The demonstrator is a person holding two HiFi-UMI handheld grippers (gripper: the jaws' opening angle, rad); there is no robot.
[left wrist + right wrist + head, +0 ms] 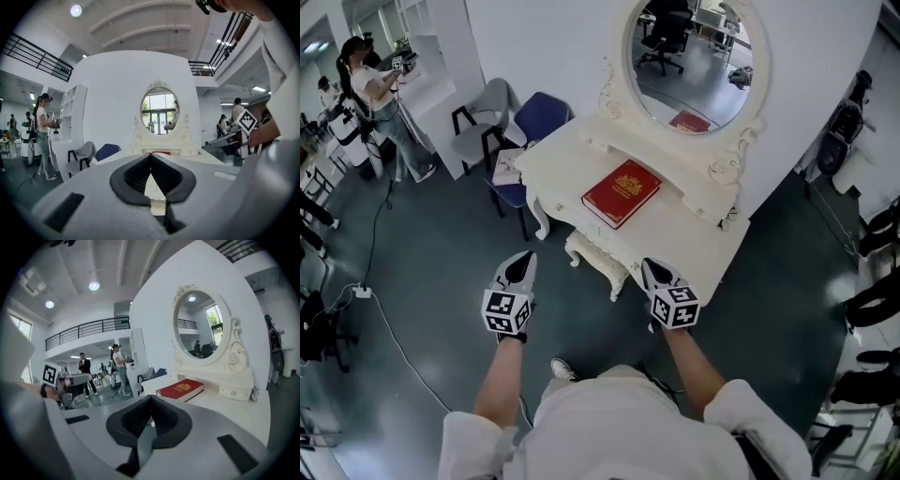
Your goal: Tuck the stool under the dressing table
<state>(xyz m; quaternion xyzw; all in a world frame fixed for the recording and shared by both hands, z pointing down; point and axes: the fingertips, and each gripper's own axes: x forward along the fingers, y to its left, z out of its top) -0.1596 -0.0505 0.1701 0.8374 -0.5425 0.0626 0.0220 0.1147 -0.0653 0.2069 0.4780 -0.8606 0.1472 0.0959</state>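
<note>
White dressing table (686, 234) on grey floor (441, 272) bears a red book (622, 192); left gripper (522, 259) and right gripper (654, 271) pressed together

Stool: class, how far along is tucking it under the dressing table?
Done: the stool sits mostly under the dressing table, its near edge showing. In hand: nothing; the left tongs and right tongs are shut and empty. Left: perhaps a final nudge.

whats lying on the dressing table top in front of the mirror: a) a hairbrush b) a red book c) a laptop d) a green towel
B: a red book lies flat on the white dressing table, just below the oval mirror.
</note>
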